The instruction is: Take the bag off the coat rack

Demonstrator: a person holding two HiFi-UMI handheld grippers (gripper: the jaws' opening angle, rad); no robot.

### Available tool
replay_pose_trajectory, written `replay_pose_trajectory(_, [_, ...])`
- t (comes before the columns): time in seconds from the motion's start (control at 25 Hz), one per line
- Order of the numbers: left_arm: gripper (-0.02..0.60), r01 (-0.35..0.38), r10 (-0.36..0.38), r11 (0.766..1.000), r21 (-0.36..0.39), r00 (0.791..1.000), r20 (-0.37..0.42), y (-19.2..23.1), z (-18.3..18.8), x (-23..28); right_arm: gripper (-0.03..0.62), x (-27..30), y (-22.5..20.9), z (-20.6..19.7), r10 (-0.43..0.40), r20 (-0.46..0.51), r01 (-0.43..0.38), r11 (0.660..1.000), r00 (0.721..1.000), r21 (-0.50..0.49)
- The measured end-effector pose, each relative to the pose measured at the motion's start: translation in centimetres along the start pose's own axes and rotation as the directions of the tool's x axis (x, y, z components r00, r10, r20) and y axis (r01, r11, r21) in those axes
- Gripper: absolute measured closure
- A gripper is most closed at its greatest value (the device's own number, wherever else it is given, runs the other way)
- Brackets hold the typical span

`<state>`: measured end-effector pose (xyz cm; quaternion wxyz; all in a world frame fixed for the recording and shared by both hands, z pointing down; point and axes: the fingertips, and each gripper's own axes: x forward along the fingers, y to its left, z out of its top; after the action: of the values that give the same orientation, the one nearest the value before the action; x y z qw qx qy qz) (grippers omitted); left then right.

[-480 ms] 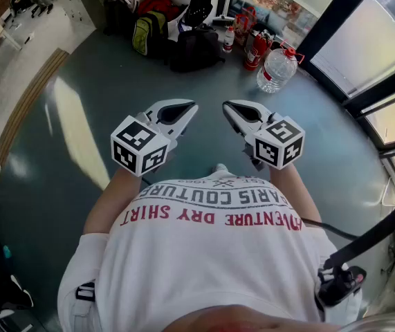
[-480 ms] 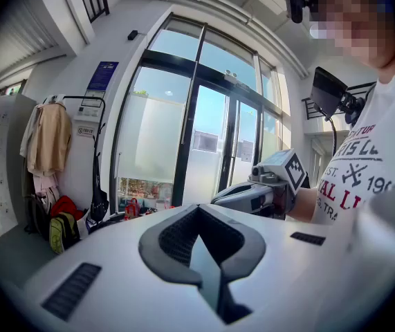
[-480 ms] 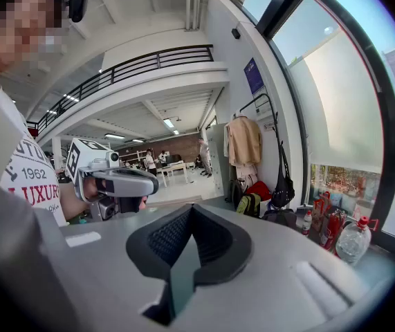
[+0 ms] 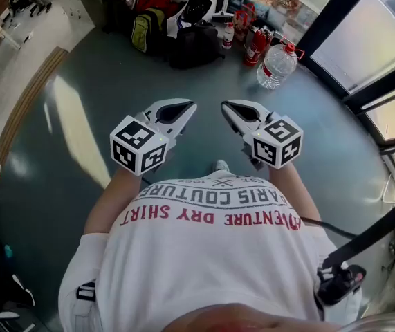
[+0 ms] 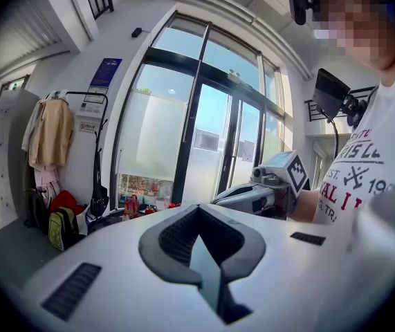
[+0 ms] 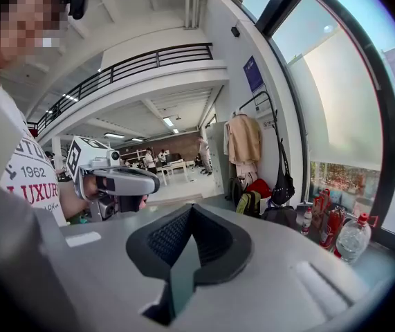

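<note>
Head view: the left hand-held gripper (image 4: 187, 108) and right hand-held gripper (image 4: 228, 109) were closed and empty, well apart from the black bag (image 4: 198, 4).
Left gripper view: the bag hung on the coat rack (image 5: 79, 93) — its strap could snag the hook.
Right gripper view: the backpack (image 6: 247, 203) beneath invited a wrong pick.

— What is seen nearest?
— The left gripper (image 5: 198, 207), with its jaws brought together and nothing caught between them.
— And to the right?
— The right gripper (image 5: 219, 199) is seen side-on, held out from a white printed shirt (image 5: 363, 178).
— What is shown behind?
— Tall glass doors (image 5: 207, 137). At the left a rack (image 5: 79, 97) is set against the wall. A beige coat (image 5: 50, 133) is hung on it, and a black bag (image 5: 99, 200) is hung by long straps beside the glass. Backpacks (image 5: 60, 227) are piled on the floor below.
</note>
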<state>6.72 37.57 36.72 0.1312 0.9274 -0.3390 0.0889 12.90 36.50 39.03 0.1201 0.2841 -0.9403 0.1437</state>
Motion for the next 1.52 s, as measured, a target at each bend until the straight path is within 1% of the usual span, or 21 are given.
replay_pose_trajectory(0.24, [0.578, 0.008, -0.008, 1.0, -0.007, 1.0, 0.003, -0.2, -0.4, 0.1, 0.592, 0.0, 0.4, -0.9, 0.005, -0.008, -0.005, 1.0, 1.0, 0.007])
replay_pose_trajectory(0.36, [0.578, 0.009, -0.009, 1.0, -0.01, 1.0, 0.013, -0.2, 0.1, 0.1, 0.592, -0.1, 0.8, -0.8, 0.026, -0.009, -0.026, 1.0, 1.0, 0.006])
replay_pose_trajectory(0.56, [0.578, 0.013, -0.012, 1.0, -0.011, 1.0, 0.025, -0.2, 0.1, -0.3, 0.592, 0.0, 2.1, -0.9, 0.042, -0.019, -0.043, 0.998, 0.999, -0.054])
replay_pose_trajectory(0.64, [0.578, 0.012, -0.011, 1.0, -0.014, 1.0, 0.029, -0.2, 0.1, -0.6, 0.592, 0.0, 2.4, -0.9, 0.045, -0.023, -0.046, 0.997, 0.999, -0.061])
replay_pose_trajectory(0.8, [0.578, -0.002, 0.002, 1.0, -0.017, 0.999, 0.036, 0.4, 0.5, -0.9, 0.592, 0.4, 2.3, -0.2, 0.064, -0.013, -0.064, 0.997, 0.998, -0.042])
replay_pose_trajectory(0.88, [0.578, -0.007, 0.007, 1.0, -0.018, 0.999, 0.042, 0.7, 0.6, -1.2, 0.592, 0.5, 2.3, 0.0, 0.059, -0.008, -0.059, 0.997, 0.998, -0.042])
replay_pose_trajectory(1.08, [0.578, 0.017, -0.016, 1.0, -0.009, 0.999, 0.044, 1.5, 0.9, -1.3, 0.592, 0.9, 1.8, 1.0, 0.057, 0.017, -0.057, 0.998, 0.998, -0.011])
replay_pose_trajectory(1.2, [0.578, 0.028, -0.027, 0.999, -0.026, 0.999, 0.035, 2.6, 1.0, 0.4, 0.592, 1.4, -0.3, 1.1, 0.047, 0.013, -0.047, 0.999, 0.999, 0.01])
replay_pose_trajectory(1.32, [0.578, 0.034, -0.033, 0.998, -0.046, 0.999, 0.021, 4.8, 1.0, 3.4, 0.592, 2.8, -3.7, 0.8, 0.042, -0.004, -0.042, 0.999, 0.999, 0.034])
replay_pose_trajectory(1.52, [0.578, 0.021, -0.022, 0.998, -0.061, 1.0, -0.017, 11.3, 0.6, 9.7, 0.592, 7.4, -12.3, 1.4, 0.035, -0.001, -0.035, 0.997, 0.999, 0.062])
